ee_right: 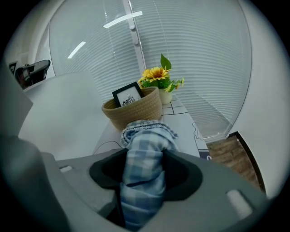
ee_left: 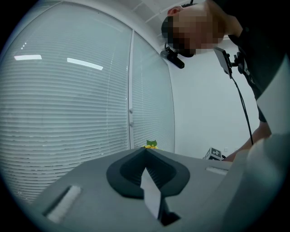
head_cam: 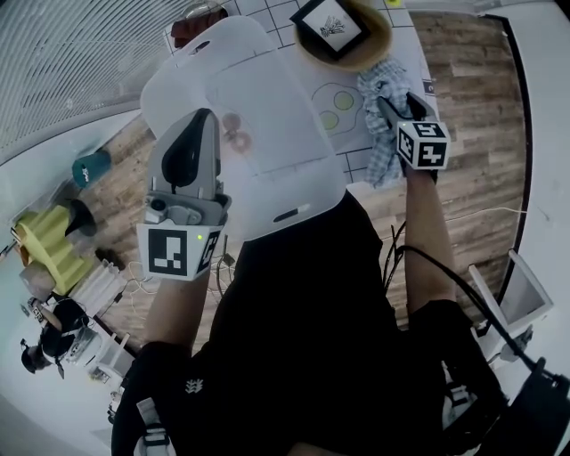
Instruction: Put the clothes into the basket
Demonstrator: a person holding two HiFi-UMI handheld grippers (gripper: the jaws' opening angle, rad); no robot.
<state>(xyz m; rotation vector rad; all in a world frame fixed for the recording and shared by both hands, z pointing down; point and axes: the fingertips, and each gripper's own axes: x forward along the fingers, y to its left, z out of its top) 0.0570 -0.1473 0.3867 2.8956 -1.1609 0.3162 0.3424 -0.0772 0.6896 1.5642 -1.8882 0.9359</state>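
At the far left, the left gripper (head_cam: 199,125) points up and away from the person with its jaws clenched. A thin pale fold sits between them, which appears to be an edge of the big white garment (head_cam: 258,116) spread across the middle of the head view. Beyond the garment's far edge, on the gridded table mat (head_cam: 356,162), stands the woven basket (head_cam: 381,49), which already has a framed picture (head_cam: 331,25) propped in it. To the right of the garment, the right gripper (ee_right: 145,154) is angled downward and grasps a blue checked cloth (ee_right: 144,181). The fabric fills the gap between the jaws, bunches up past the tips and trails down below them, so its long axis runs along the gripper. From this claw the basket lies straight ahead and slightly to the left. It is close behind the cloth's bunched top in the right gripper view, with a potted sunflower (ee_right: 158,76) just beyond it. The right hand is clearly nearer the basket than the left, so the checked cloth seems likely to go in first. That would take a short carry forward, over the near rim, and the trailing end must be lifted enough to clear the rim.
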